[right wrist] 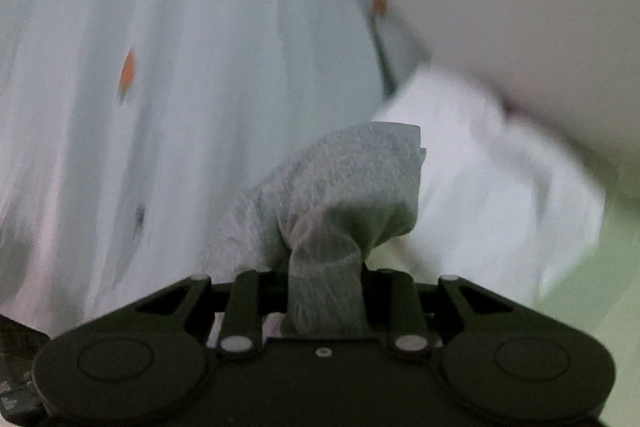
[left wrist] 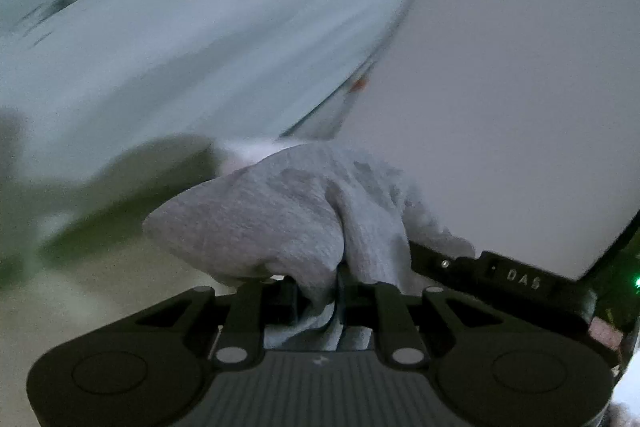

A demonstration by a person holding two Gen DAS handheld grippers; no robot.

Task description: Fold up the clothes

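**Two grippers, one grey garment**

The left gripper [left wrist: 338,277] and the right gripper [right wrist: 326,279] are each clamped on a bunched fold of grey garment [left wrist: 280,211], which bulges above the closed jaws of both. Behind them lies a blurred pale sheet [right wrist: 180,67] carrying at least three orange marks [right wrist: 128,69]. The letters "DAS" are legible on the black housing [left wrist: 524,283] in the left view.

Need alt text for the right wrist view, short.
The right gripper is shut on a bunched fold of light grey knit cloth that rises between its black fingers. Behind it, blurred, lie a pale sheet with orange flecks and white fabric.
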